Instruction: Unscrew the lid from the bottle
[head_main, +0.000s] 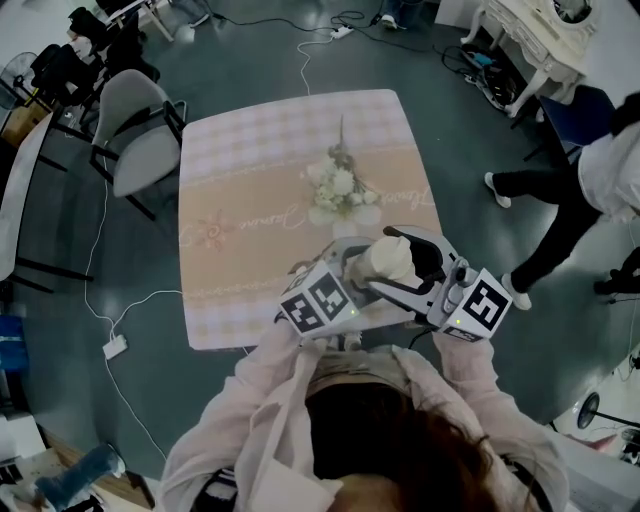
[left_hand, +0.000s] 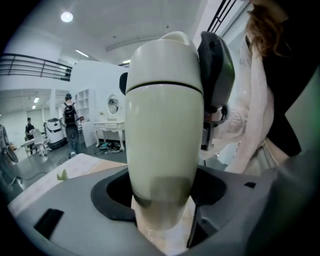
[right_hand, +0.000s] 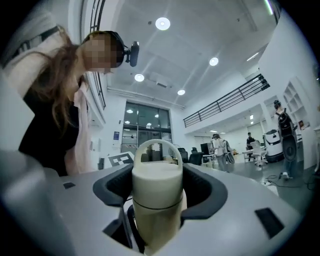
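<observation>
A cream bottle (head_main: 392, 260) is held up over the near edge of the table, between my two grippers. In the left gripper view, its body (left_hand: 162, 135) fills the space between the jaws of my left gripper (left_hand: 162, 200), which is shut on its lower part. The domed lid (left_hand: 167, 60) sits past a dark seam. My right gripper (right_hand: 157, 192) is shut on the lid (right_hand: 156, 182), its dark pads hugging both sides. The lid's loop handle (right_hand: 172, 150) sticks out beyond the jaws. One right finger (left_hand: 216, 65) lies against the lid's side.
A table with a pink checked cloth (head_main: 250, 150) carries a bunch of white flowers (head_main: 340, 190). A grey chair (head_main: 140, 130) stands at its left. A person (head_main: 590, 190) stands to the right. A cable and power strip (head_main: 115, 347) lie on the floor at the left.
</observation>
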